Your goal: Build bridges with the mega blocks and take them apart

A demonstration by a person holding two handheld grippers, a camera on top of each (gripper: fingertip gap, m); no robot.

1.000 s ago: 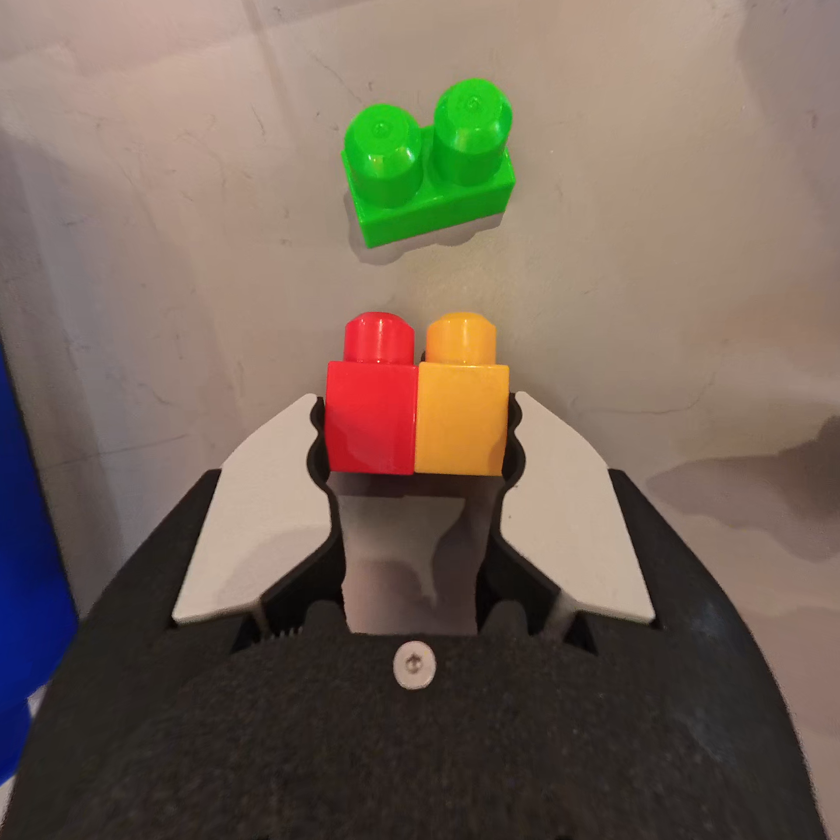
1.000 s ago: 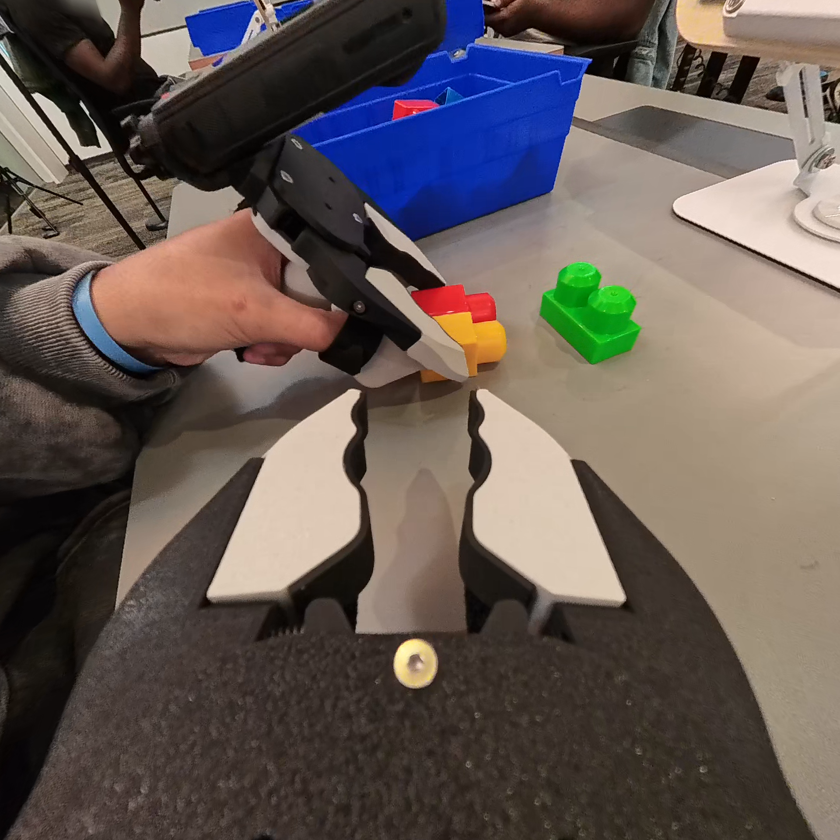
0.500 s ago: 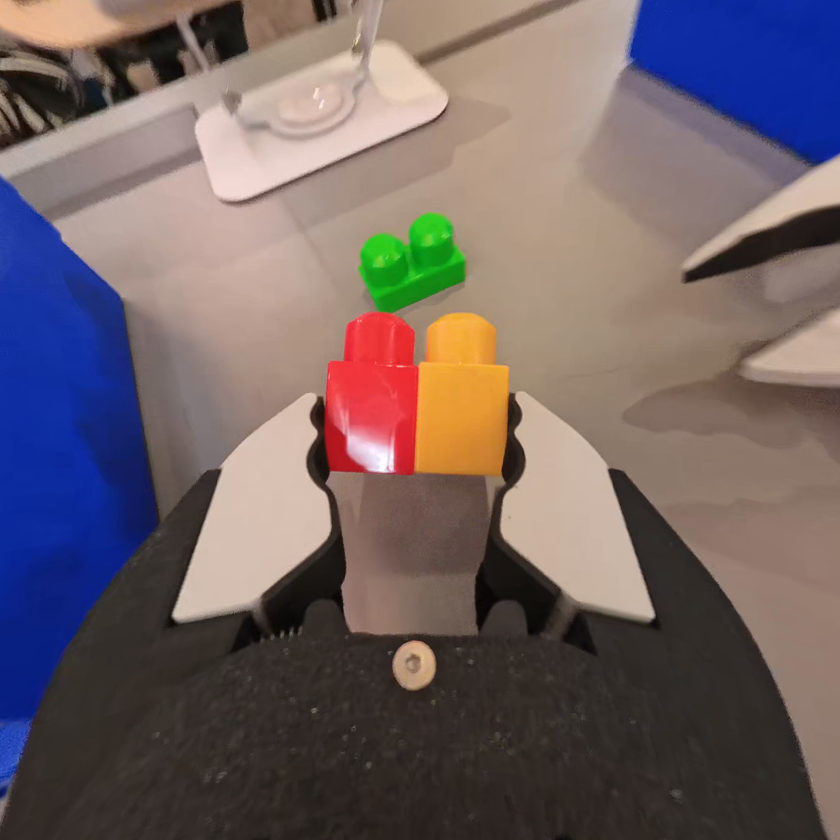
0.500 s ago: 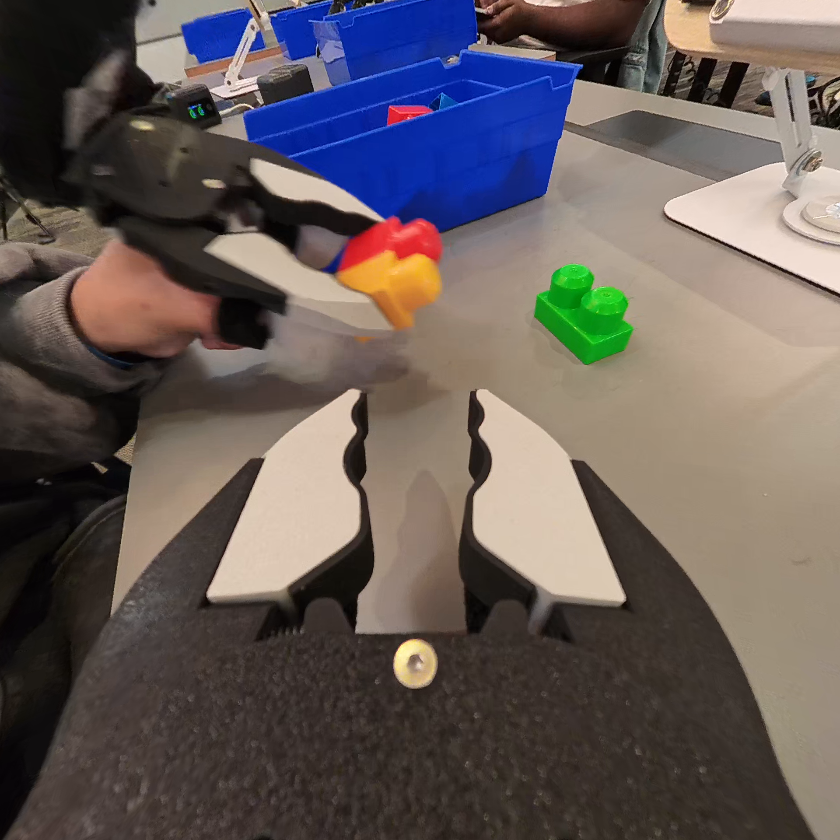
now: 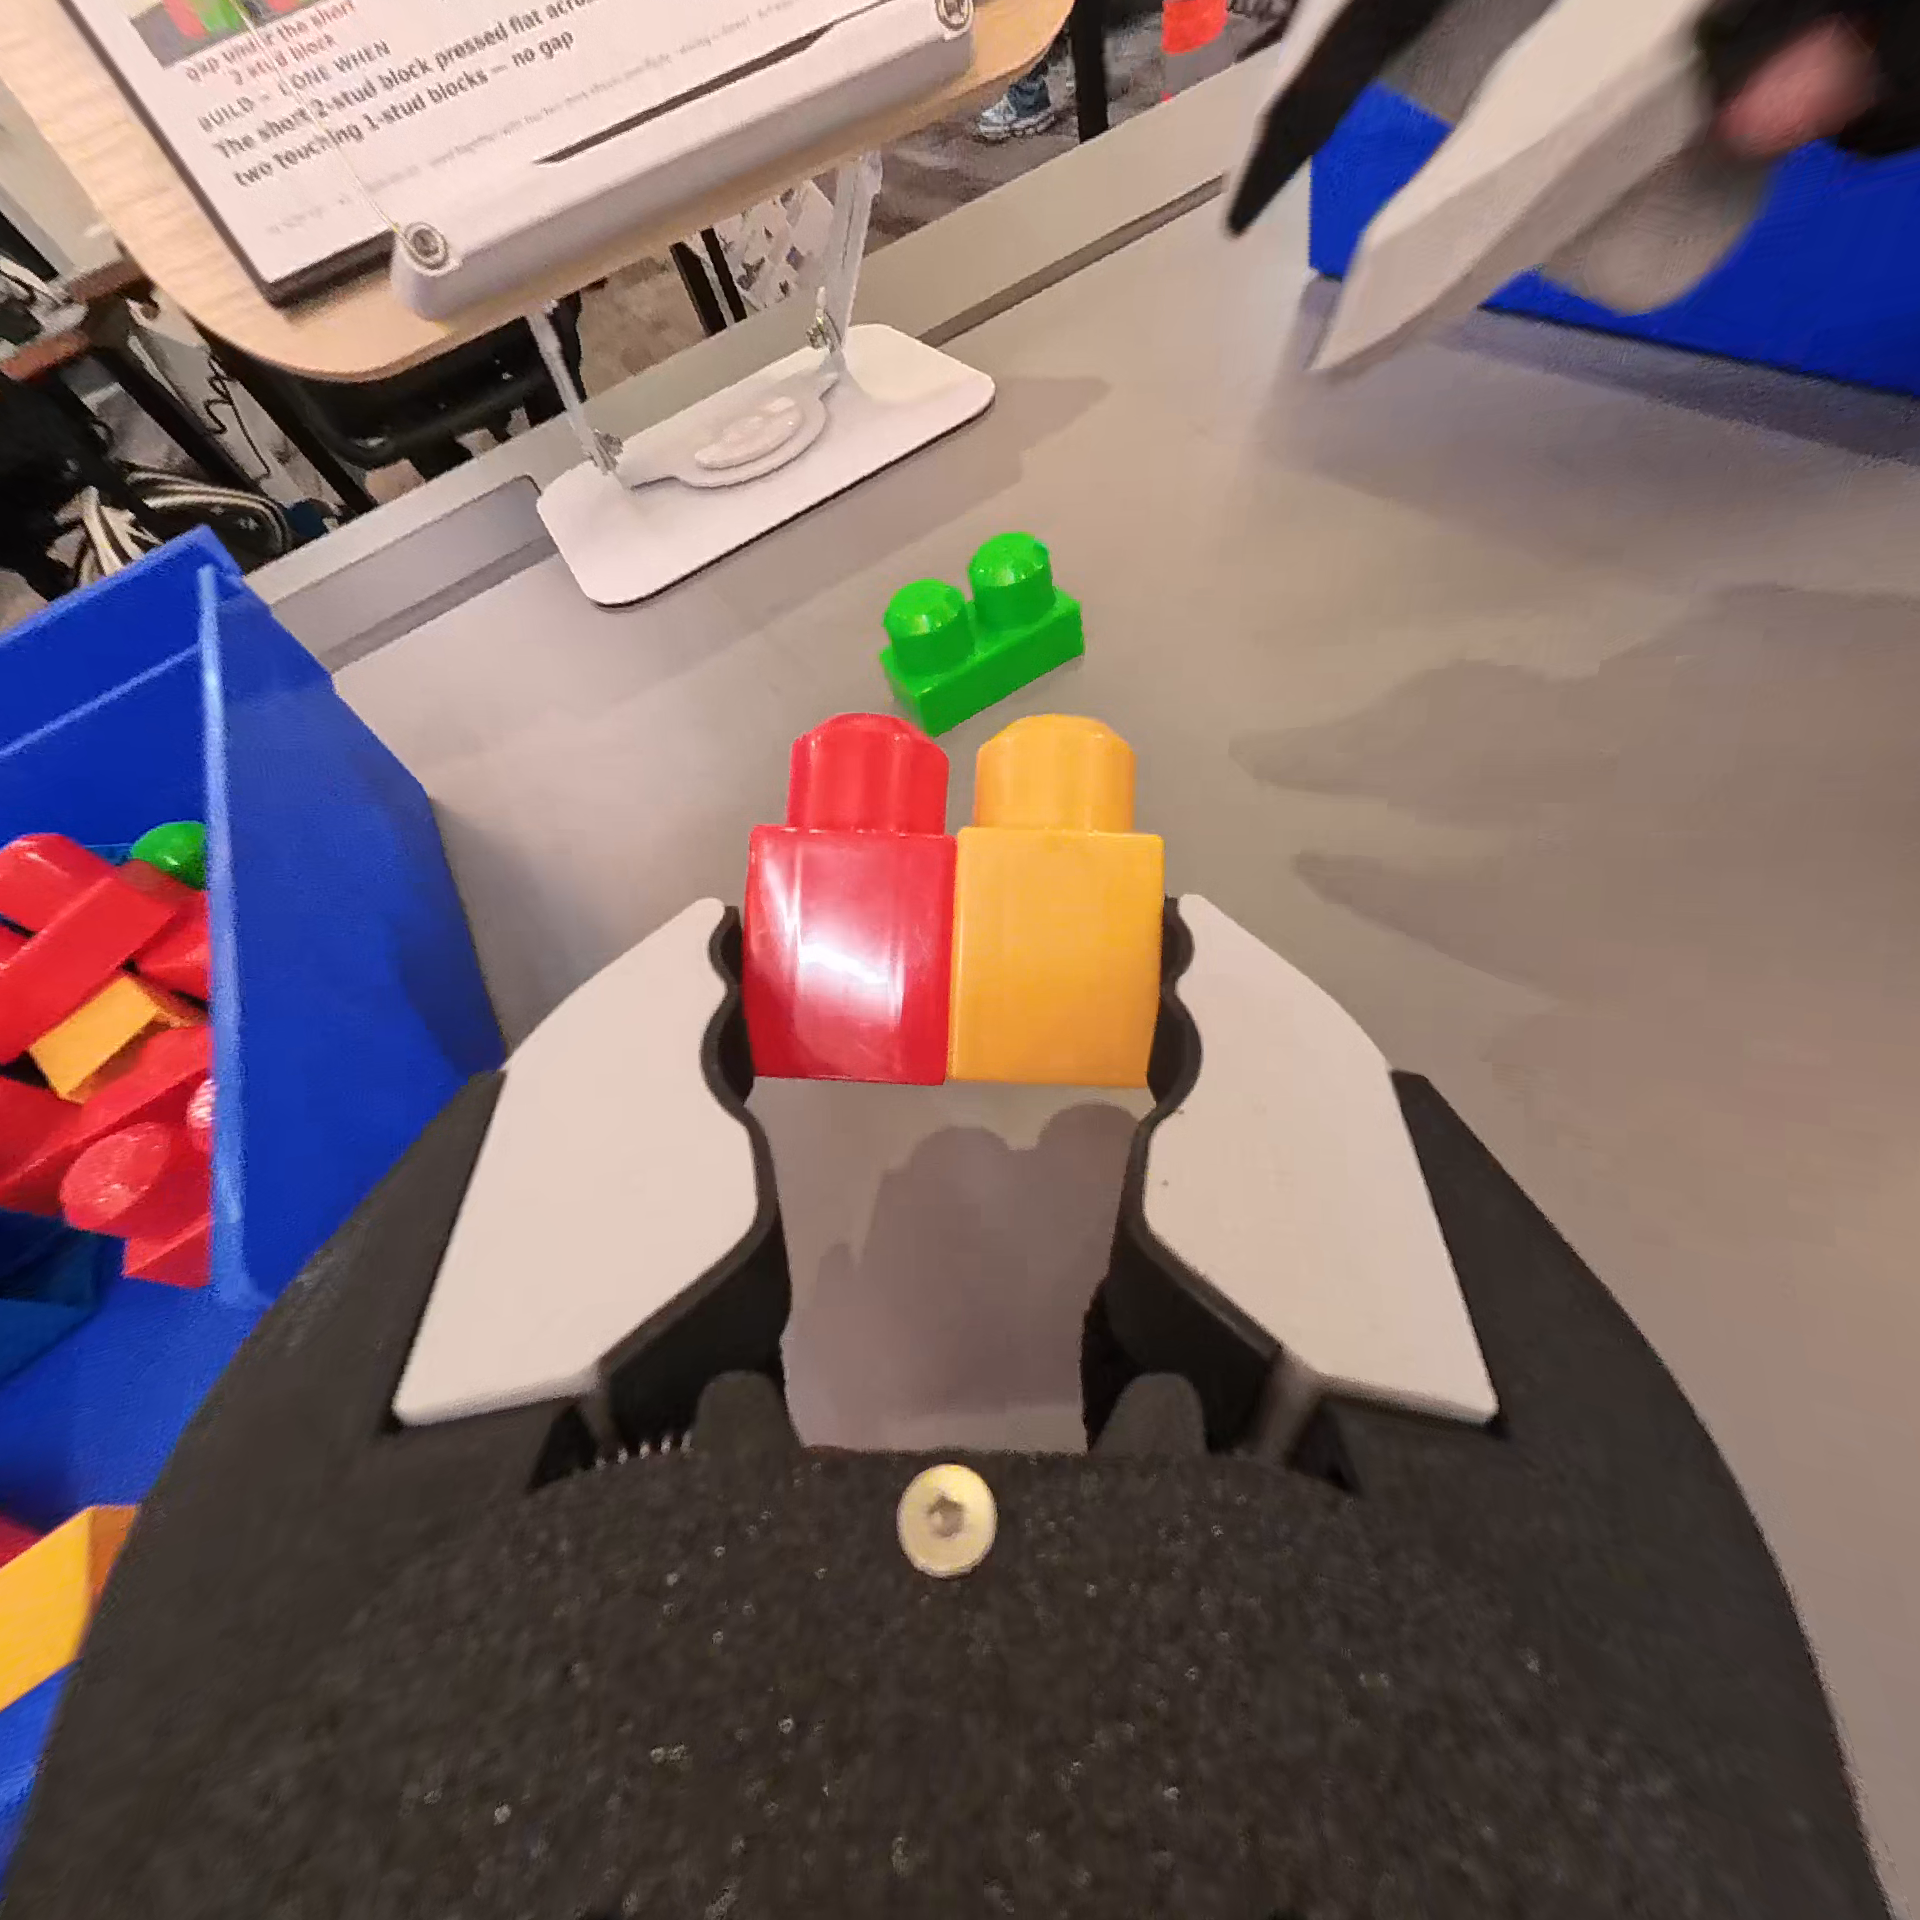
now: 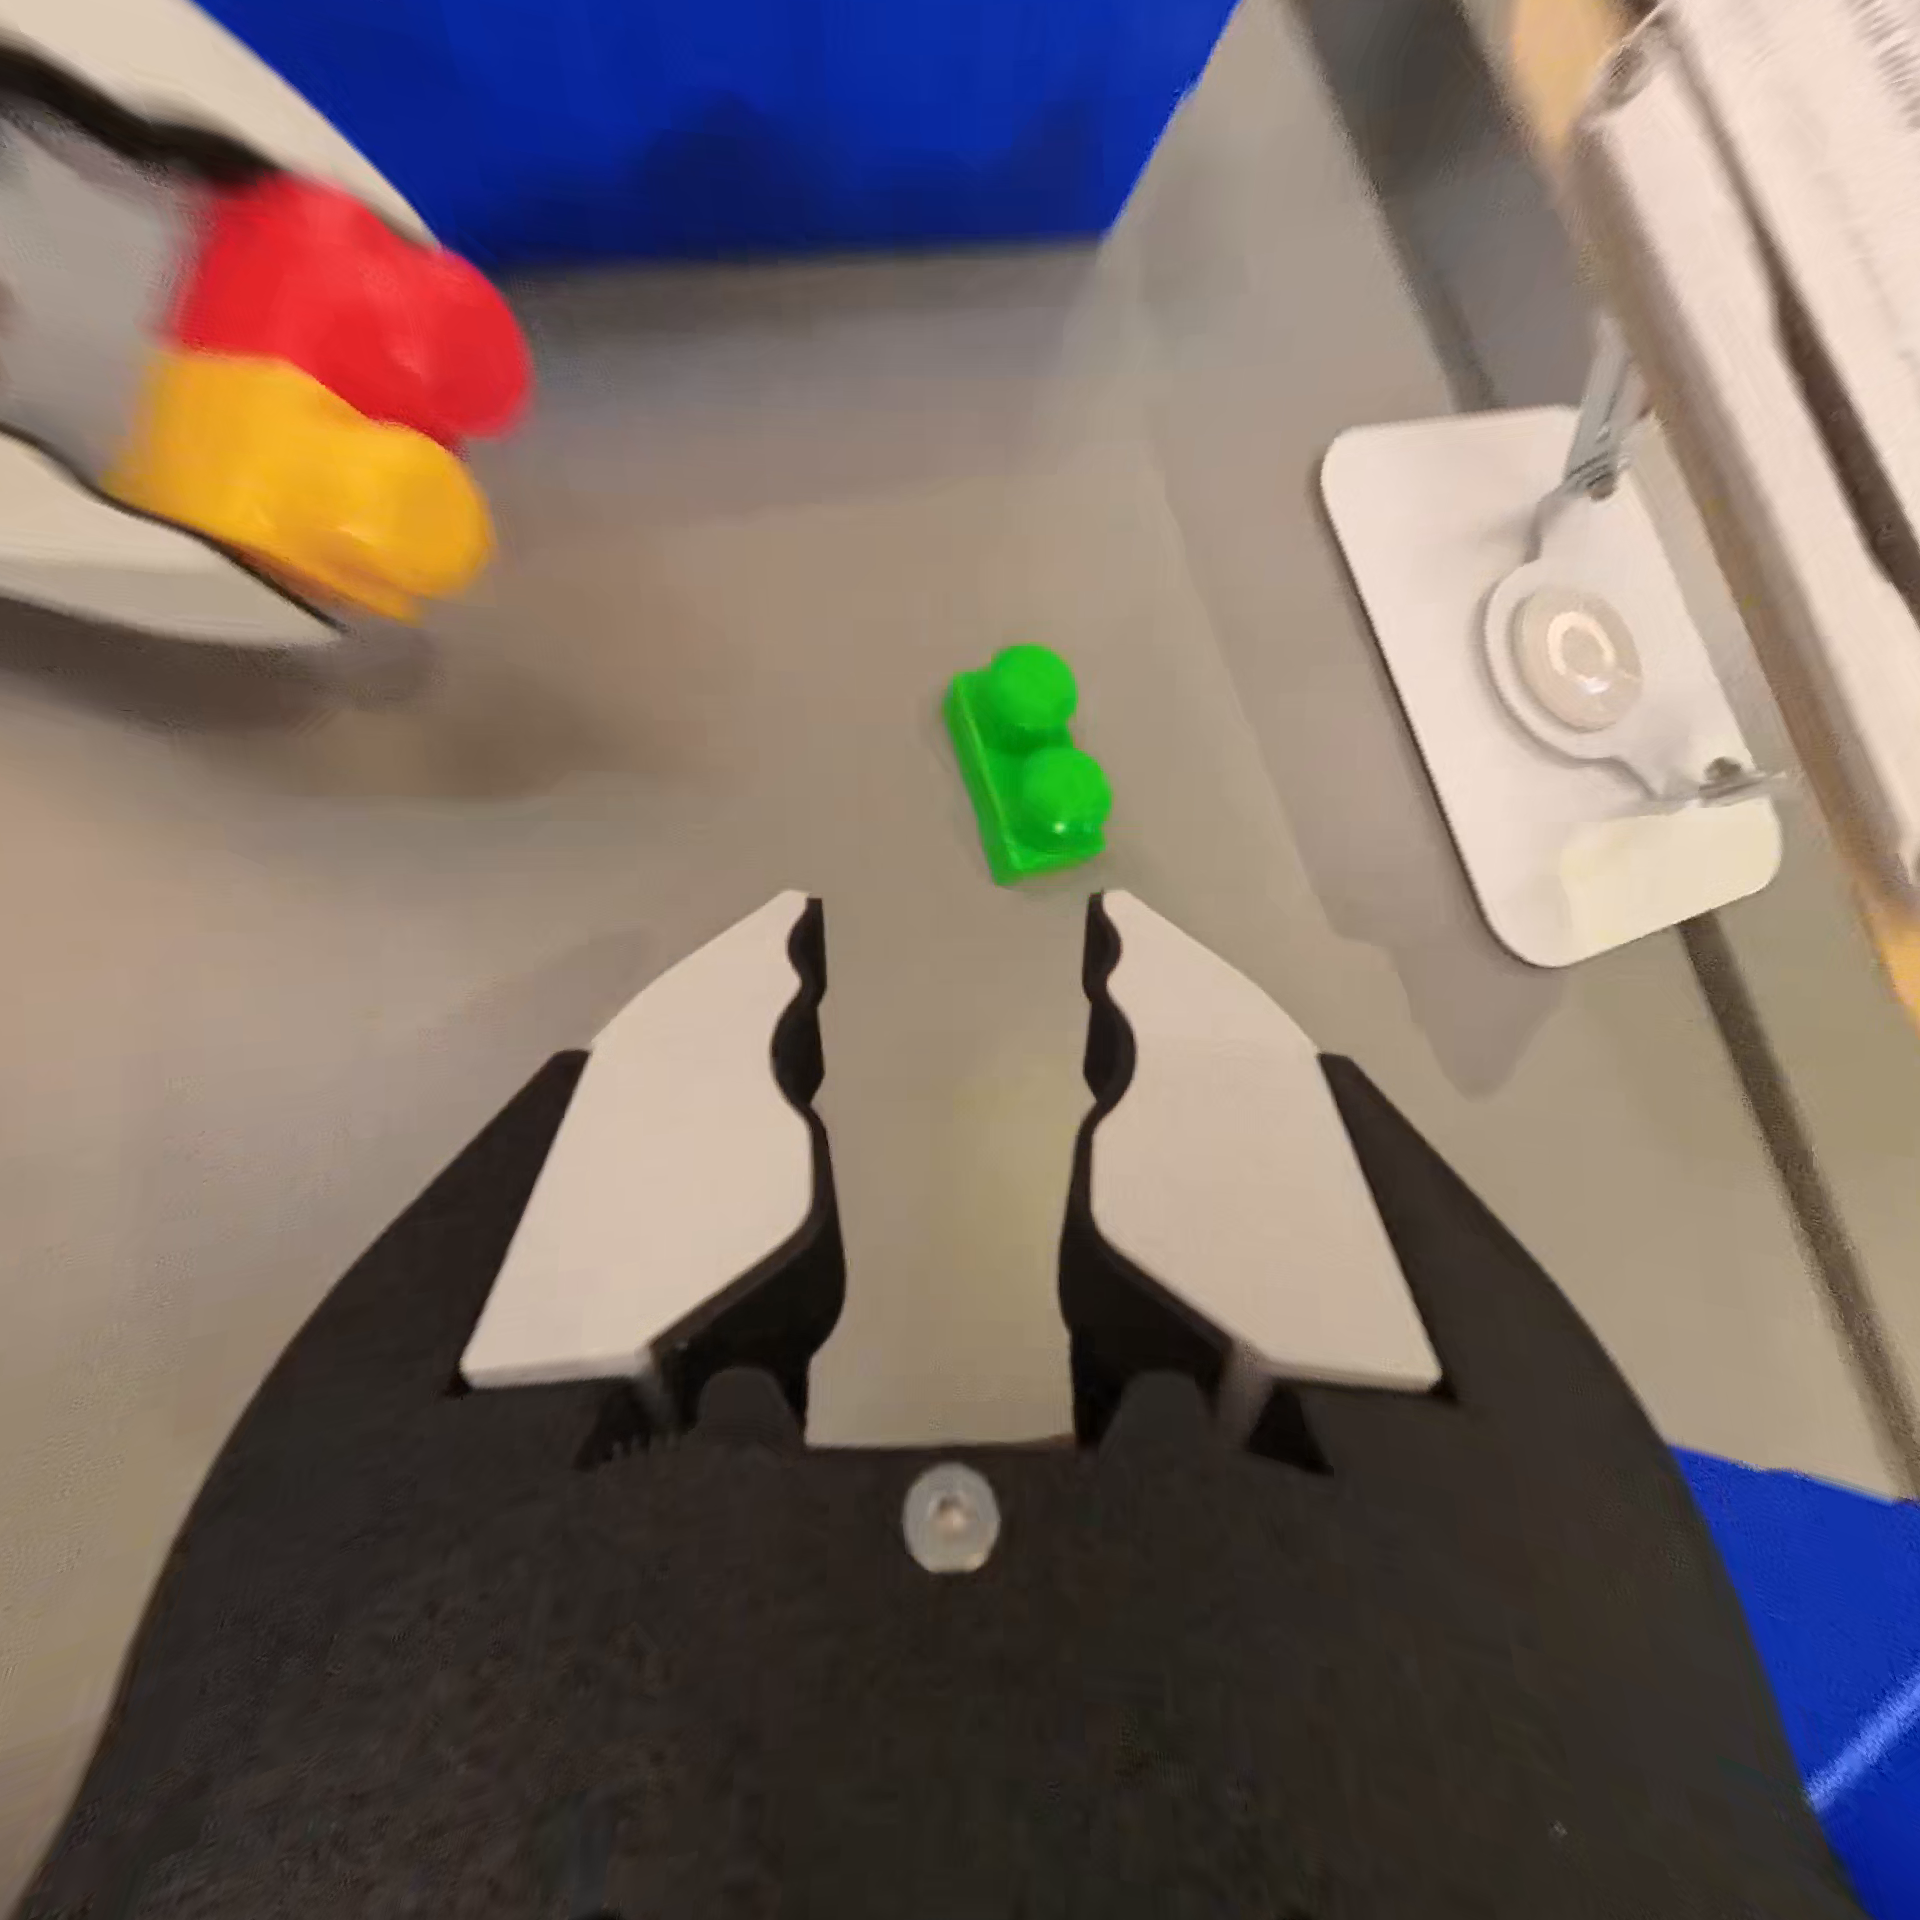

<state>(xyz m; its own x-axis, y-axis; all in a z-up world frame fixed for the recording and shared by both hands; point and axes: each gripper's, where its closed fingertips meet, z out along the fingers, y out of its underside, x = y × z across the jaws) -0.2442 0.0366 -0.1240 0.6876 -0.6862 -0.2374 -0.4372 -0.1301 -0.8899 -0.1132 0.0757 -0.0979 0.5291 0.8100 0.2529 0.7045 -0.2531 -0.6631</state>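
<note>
My left gripper (image 5: pixel 953 940) is shut on a red one-stud block (image 5: pixel 847 951) and an orange one-stud block (image 5: pixel 1055 956), pressed side by side and held above the grey table (image 5: pixel 1455 831). The pair shows blurred in the right wrist view, red (image 6: pixel 353 322) over orange (image 6: pixel 312 499), at the upper left. A green two-stud block (image 5: pixel 982 629) sits on the table beyond them. In the right wrist view the green block (image 6: pixel 1029 764) lies just beyond my right gripper (image 6: pixel 954 914), which is open and empty above the table.
A blue bin (image 5: pixel 260 935) holding several red and orange blocks stands at the left. Another blue bin (image 5: pixel 1714 291) is at the far right. A white stand base (image 5: pixel 769 457) carrying an instruction card (image 5: pixel 520 125) stands behind the green block, also in the right wrist view (image 6: pixel 1538 686).
My left gripper has lifted the red and orange pair off the table and tilted up. My right gripper has risen and swung over the green block, now looking down on it.
</note>
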